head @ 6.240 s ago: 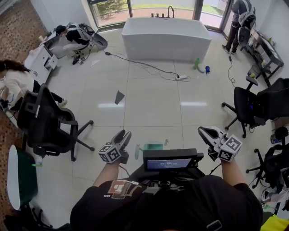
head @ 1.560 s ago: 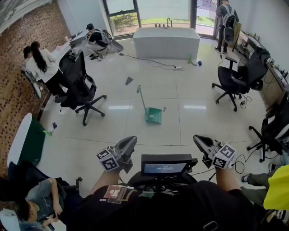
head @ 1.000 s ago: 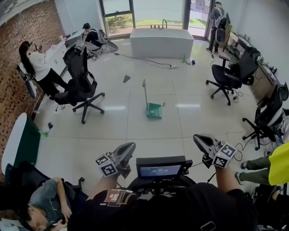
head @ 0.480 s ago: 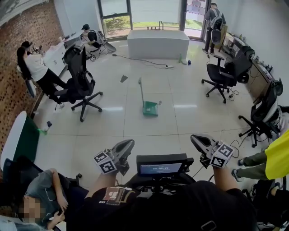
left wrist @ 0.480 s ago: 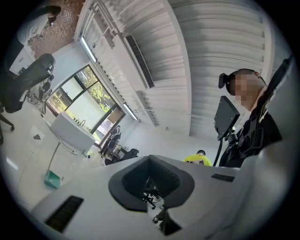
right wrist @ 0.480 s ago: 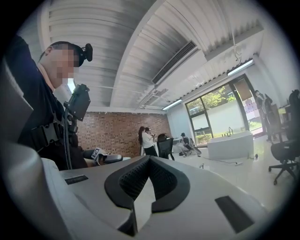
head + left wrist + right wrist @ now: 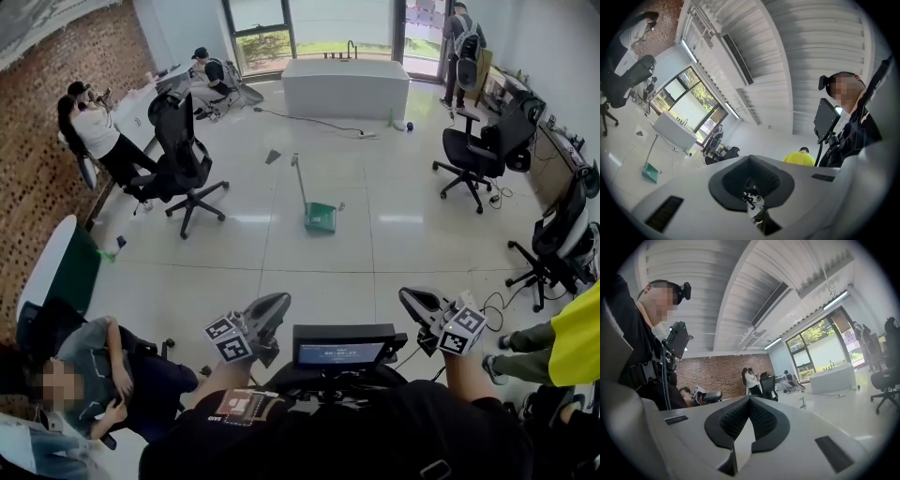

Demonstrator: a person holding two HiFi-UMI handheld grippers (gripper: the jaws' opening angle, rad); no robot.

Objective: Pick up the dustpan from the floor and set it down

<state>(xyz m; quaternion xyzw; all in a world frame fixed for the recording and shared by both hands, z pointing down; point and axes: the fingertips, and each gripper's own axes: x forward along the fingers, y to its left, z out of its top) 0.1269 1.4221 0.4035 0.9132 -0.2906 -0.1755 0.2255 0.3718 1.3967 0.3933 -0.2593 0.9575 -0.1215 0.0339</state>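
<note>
Shift: dustpan (image 7: 320, 217) now well ahead of both grippers, against close in front of them in the earliest frame; little change in the last second.
Dustpan place: centre of head view, on tiled floor (image 7: 309, 281); pan flat, long handle (image 7: 300, 178) standing up, tilted toward upper left. Small at lower left in left gripper view.
Left gripper (image 7: 277, 302): jaws pressed together, nothing between.
Right gripper (image 7: 410, 298): jaws pressed together, nothing between.
Handling (judged): probably light, stiff plastic; thin smooth handle likely to twist between pads.
Grip point (judged): handle, middle to lower part, 1 gripper; jaws to be spread first.
</note>
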